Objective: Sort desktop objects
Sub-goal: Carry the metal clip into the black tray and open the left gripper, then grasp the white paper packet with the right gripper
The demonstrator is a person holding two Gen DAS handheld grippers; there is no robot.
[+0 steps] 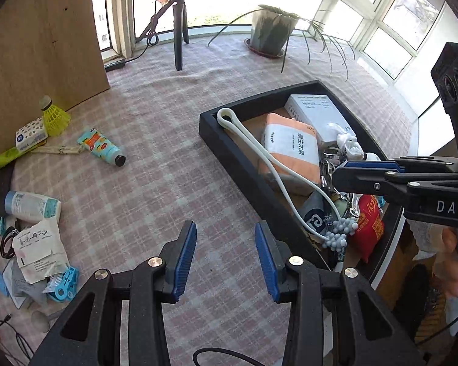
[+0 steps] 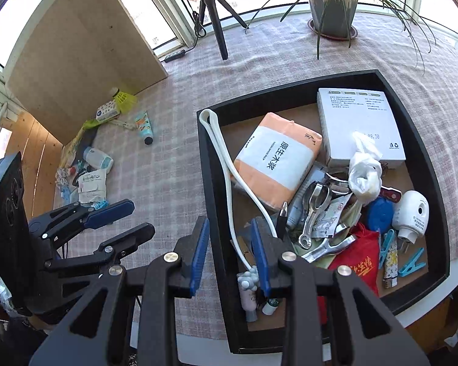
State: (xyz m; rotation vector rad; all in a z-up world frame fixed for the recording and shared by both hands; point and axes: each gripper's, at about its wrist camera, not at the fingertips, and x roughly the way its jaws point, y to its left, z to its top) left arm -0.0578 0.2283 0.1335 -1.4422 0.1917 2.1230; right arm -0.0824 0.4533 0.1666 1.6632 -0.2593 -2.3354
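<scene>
A black tray (image 1: 238, 164) (image 2: 207, 167) holds an orange tissue pack (image 1: 290, 149) (image 2: 274, 158), a white box (image 1: 317, 113) (image 2: 360, 122), a white cord (image 1: 278, 170) (image 2: 226, 158), metal tongs (image 2: 314, 210) and a red bag (image 2: 357, 262). Loose on the checked cloth to the left lie a yellow shuttlecock (image 1: 53, 116), a printed tube (image 1: 102, 146), a white bottle (image 1: 32, 207) and a paper packet (image 1: 39, 247). My left gripper (image 1: 226, 259) (image 2: 122, 219) hangs open over bare cloth left of the tray. My right gripper (image 2: 229, 253) (image 1: 363, 170) is open, empty, above the tray's near-left wall.
A potted plant (image 1: 271, 30) (image 2: 332, 0) and a black tripod (image 1: 178, 30) (image 2: 213, 15) stand at the back. A wooden board (image 1: 39, 45) (image 2: 76, 55) leans at the left behind the loose pile. The table edge runs just right of the tray.
</scene>
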